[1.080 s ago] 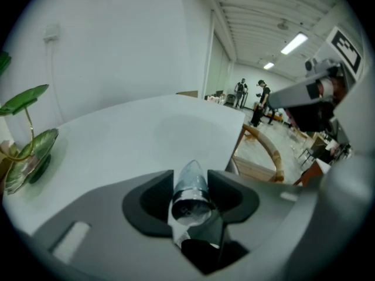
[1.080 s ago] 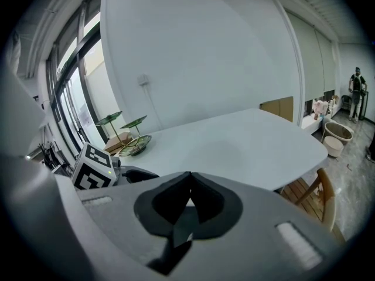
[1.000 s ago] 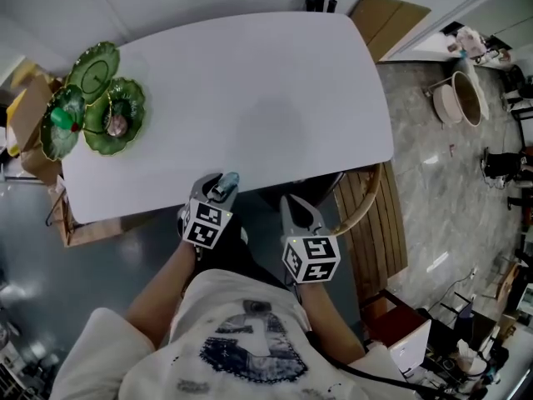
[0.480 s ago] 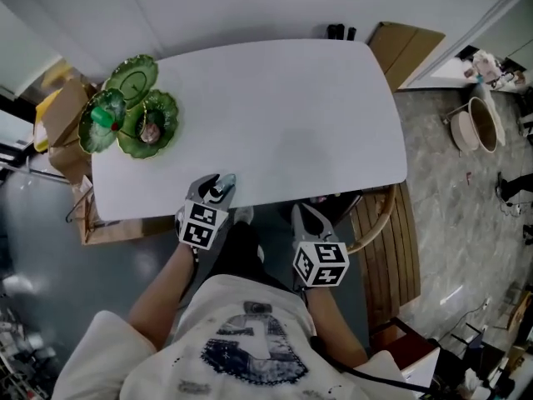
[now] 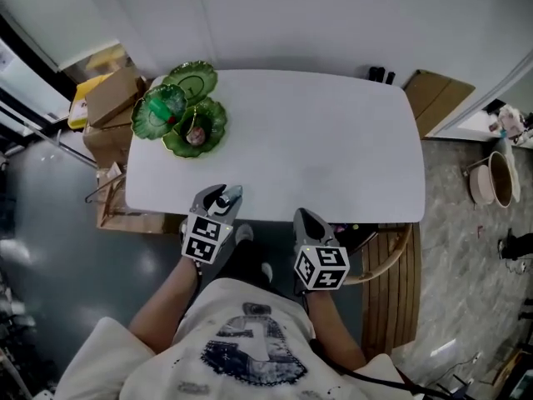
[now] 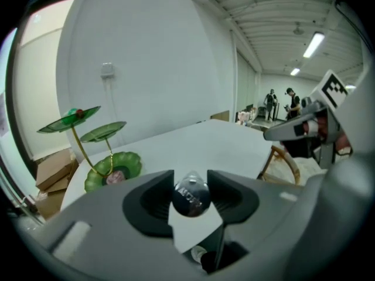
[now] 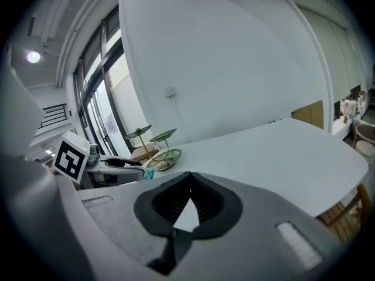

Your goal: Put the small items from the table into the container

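White table [image 5: 333,140], almost bare; one small item in hand.
Upper left: green leaf-dish stand [image 5: 185,111] holds a pinkish piece [image 5: 193,137], possibly more, too small to tell. Lower left of centre: left gripper [image 5: 223,197], jaws partly apart and clamped on a shiny dark round item [image 6: 191,196], at the table's near edge. Right gripper [image 5: 305,218] is fully closed, empty. Likely near done: that item remains to drop in.
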The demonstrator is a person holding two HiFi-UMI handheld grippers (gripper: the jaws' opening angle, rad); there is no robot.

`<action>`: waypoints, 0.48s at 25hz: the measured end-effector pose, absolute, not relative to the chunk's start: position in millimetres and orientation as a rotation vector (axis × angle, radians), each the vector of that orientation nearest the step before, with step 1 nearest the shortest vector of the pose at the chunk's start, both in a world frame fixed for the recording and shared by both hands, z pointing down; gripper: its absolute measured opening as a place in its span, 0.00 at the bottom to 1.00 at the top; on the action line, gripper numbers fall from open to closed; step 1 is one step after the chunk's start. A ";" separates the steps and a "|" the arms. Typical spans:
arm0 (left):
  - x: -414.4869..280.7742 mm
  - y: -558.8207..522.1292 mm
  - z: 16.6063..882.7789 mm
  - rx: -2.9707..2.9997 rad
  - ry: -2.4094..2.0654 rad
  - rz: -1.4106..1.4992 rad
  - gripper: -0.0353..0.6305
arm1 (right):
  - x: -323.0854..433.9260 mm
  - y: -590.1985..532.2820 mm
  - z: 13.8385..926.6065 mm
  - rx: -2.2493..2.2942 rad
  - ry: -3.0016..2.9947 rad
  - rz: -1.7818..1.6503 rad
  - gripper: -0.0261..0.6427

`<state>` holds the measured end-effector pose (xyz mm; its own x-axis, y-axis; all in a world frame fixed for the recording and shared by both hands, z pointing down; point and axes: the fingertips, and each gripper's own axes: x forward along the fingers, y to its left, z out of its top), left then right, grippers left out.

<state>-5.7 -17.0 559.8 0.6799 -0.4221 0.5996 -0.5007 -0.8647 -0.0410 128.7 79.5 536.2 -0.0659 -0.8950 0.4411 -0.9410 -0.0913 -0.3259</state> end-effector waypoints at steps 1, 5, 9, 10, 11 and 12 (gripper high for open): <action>-10.5 -18.7 556.3 2.767 -0.776 0.928 0.31 | 123.4 75.6 536.1 2.075 -2.069 0.867 0.04; -25.7 -38.2 545.2 2.784 -0.824 0.902 0.31 | 104.4 51.1 537.9 2.013 -2.100 0.864 0.04; -29.1 -61.8 539.5 2.781 -0.831 0.874 0.31 | 94.9 22.3 539.1 1.969 -2.110 0.866 0.04; -28.3 -68.0 538.5 2.781 -0.829 0.866 0.31 | 94.0 14.4 538.6 1.962 -2.111 0.863 0.04; -26.6 -73.6 537.5 2.782 -0.824 0.859 0.31 | 93.7 6.9 537.5 1.958 -2.111 0.861 0.04; -24.4 -78.8 536.3 2.783 -0.818 0.855 0.31 | 93.8 -0.1 535.8 1.955 -2.111 0.859 0.04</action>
